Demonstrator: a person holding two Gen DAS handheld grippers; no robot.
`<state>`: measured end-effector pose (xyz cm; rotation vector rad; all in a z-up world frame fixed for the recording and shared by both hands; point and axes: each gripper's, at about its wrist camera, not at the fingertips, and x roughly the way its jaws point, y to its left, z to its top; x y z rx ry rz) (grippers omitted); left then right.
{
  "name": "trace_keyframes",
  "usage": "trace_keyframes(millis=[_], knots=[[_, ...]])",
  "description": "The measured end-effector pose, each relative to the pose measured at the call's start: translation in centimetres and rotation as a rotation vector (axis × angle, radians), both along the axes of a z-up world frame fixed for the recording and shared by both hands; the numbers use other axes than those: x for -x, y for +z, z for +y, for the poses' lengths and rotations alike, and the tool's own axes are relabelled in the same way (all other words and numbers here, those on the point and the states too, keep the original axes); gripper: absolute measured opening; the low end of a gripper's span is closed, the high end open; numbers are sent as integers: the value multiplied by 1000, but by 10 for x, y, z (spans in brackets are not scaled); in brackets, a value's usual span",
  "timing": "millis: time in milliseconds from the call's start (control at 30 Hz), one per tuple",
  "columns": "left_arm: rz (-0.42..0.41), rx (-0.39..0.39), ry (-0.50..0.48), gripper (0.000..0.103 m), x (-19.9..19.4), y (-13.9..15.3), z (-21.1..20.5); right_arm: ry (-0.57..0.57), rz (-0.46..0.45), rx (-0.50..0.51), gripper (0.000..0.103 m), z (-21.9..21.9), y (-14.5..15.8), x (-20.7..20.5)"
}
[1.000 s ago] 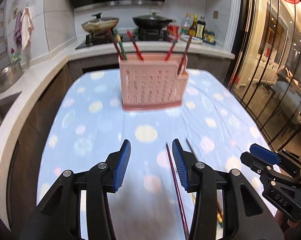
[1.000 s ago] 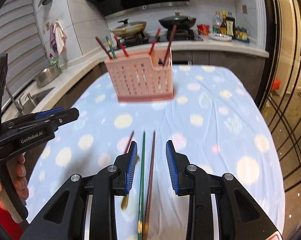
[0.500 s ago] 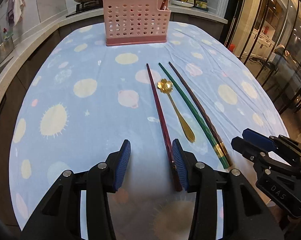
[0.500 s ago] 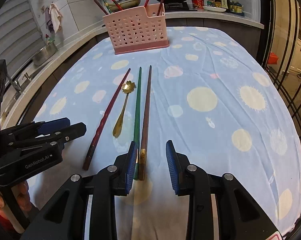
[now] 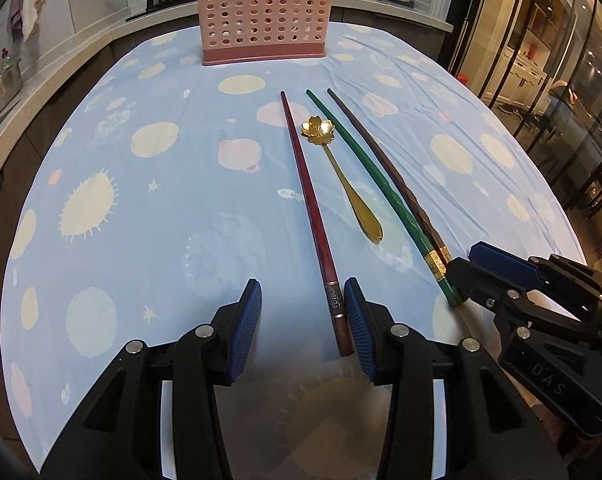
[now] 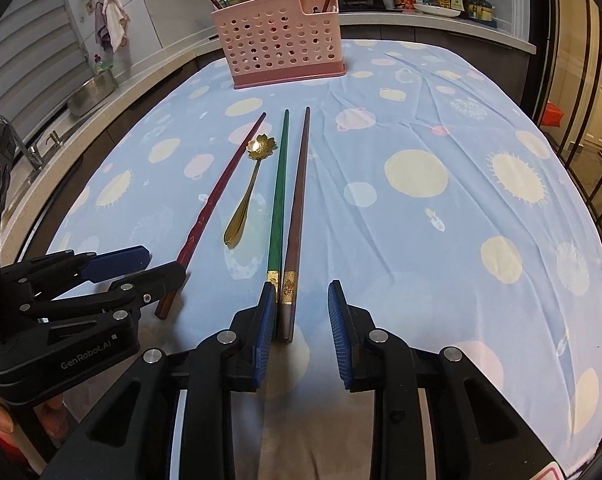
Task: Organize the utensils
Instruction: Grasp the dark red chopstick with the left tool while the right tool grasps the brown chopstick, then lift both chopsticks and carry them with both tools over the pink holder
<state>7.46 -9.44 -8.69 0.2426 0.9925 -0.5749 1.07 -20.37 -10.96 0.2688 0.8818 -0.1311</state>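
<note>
On the blue patterned tablecloth [image 5: 149,208] lie a red chopstick [image 5: 309,200], a gold flower spoon [image 5: 341,176], a green chopstick [image 5: 373,176] and a brown chopstick [image 5: 385,160], side by side. My left gripper [image 5: 301,320] is open low over the cloth, and the red chopstick's near end lies between its jaws beside the right pad. My right gripper [image 6: 301,316] has its jaws closing. The brown chopstick [image 6: 297,216] ends between them against the left pad, and the green chopstick [image 6: 279,200] runs under that pad. A pink perforated holder [image 6: 281,40] with several chopsticks stands at the far end.
Behind the table runs a kitchen counter [image 6: 441,26] with pans, bottles and a stove. A sink with a metal bowl [image 6: 93,90] is on the left. Dark-framed glass doors [image 5: 541,60] stand on the right. The table's near edge is just below both grippers.
Both grippers came down towards the cloth and tipped downward, so the chopsticks' near ends now lie between their jaws. The right jaws have narrowed slightly.
</note>
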Motion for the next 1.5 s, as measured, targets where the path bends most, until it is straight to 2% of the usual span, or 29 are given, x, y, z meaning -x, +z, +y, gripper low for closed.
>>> trace_keyframes(millis=[367, 667, 733, 900, 1100, 1200, 1500], knots=[[-17, 1, -7, 41, 3, -3, 3, 3, 5, 77, 22, 3, -5, 3], [0, 22, -6, 40, 6, -3, 9, 1, -5, 81, 15, 3, -7, 8], [-4, 18, -3, 38, 7, -3, 9, 0, -8, 81, 13, 3, -7, 9], [23, 41, -23, 12, 7, -3, 10, -1, -10, 73, 7, 2, -7, 10], [45, 49, -43, 8, 13, -2, 10, -9, -16, 34, 7, -2, -3, 15], [51, 61, -32, 8, 13, 4, 15, -17, -30, 20, 7, -5, 4, 22], [-43, 127, -1, 7, 18, 52, 32, -31, -158, 21, 7, -12, 57, 42]])
